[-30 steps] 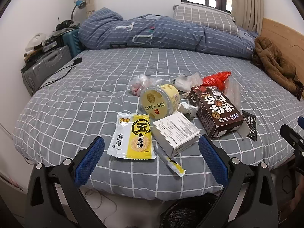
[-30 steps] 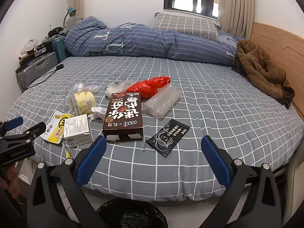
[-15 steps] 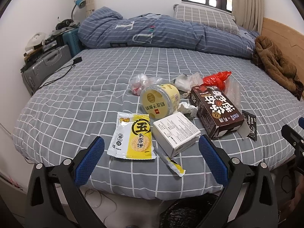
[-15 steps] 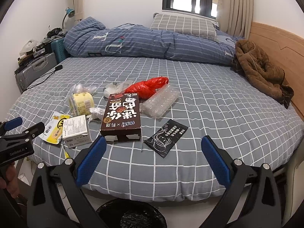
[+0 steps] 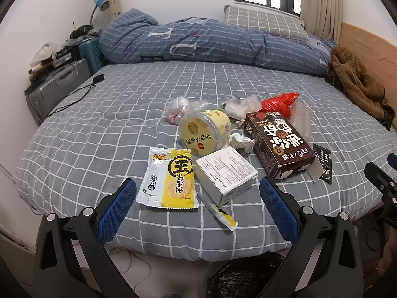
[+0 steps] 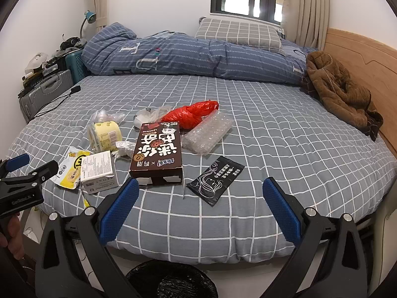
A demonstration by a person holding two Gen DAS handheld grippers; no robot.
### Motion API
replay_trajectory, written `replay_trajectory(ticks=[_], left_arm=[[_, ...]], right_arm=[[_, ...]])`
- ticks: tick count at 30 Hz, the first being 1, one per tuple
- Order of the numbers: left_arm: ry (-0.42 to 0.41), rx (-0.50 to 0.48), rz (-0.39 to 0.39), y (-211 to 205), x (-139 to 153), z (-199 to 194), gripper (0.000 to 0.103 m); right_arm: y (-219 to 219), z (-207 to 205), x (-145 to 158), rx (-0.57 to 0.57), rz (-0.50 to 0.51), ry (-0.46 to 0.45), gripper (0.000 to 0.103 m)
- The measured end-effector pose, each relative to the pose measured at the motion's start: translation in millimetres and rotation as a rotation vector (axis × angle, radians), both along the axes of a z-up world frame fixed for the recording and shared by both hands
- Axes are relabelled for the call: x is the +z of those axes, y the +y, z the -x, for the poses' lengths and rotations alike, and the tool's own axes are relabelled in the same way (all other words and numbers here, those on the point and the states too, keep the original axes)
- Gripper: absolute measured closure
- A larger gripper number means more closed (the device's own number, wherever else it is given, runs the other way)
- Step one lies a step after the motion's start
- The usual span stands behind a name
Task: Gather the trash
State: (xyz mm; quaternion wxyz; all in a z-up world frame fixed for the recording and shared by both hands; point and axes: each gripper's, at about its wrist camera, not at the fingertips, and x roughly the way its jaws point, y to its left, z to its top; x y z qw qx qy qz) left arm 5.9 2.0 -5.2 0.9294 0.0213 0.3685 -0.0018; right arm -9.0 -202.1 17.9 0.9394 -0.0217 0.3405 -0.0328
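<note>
Hovering with its blue-padded fingers (image 5: 116,209) spread wide and nothing between them, the left gripper (image 5: 197,211) is hanging just off the near edge of the bed (image 5: 99,124), and the right gripper (image 6: 198,208) is doing the same further along, jaws equally wide and empty. Almost nothing is changing over the last second: both views are creeping only slightly closer to the mattress, and no piece of trash has shifted. So collecting is, by my reading, not yet under way.

Just ahead of the left fingers, the yellow snack wrapper (image 5: 171,181) is lying flat beside the white box (image 5: 227,173), with a thin yellow sachet (image 5: 222,214) at the edge. Behind them the yellow tub (image 5: 204,131) is lying on its side, next to a crumpled tissue (image 5: 242,141) and the dark brown carton (image 6: 157,151). The black sachet (image 6: 215,177) is sitting right in front of the right gripper, with the bubble wrap (image 6: 207,134) and red bag (image 6: 191,114) beyond. The black-lined bin (image 6: 171,280) is waiting on the floor below the right gripper.
</note>
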Motion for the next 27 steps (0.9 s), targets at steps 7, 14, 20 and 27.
replay_trajectory(ticks=[7, 14, 20, 27], left_arm=[[-0.001, -0.001, 0.003, -0.4, 1.0, 0.3, 0.006], [-0.002, 0.001, 0.002, -0.4, 1.2, -0.2, 0.006], [-0.002, 0.000, 0.001, -0.4, 1.0, -0.1, 0.006], [-0.002, 0.000, -0.002, -0.2, 0.6, -0.2, 0.006]], right_arm=[[-1.3, -0.5, -0.1, -0.006, -0.004, -0.002, 0.007], [-2.9, -1.5, -1.1, -0.010, -0.013, -0.002, 0.007], [-3.3, -1.6, -0.9, -0.011, -0.013, -0.003, 0.007], [-3.0, -1.2, -0.6, -0.009, -0.014, -0.003, 0.007]])
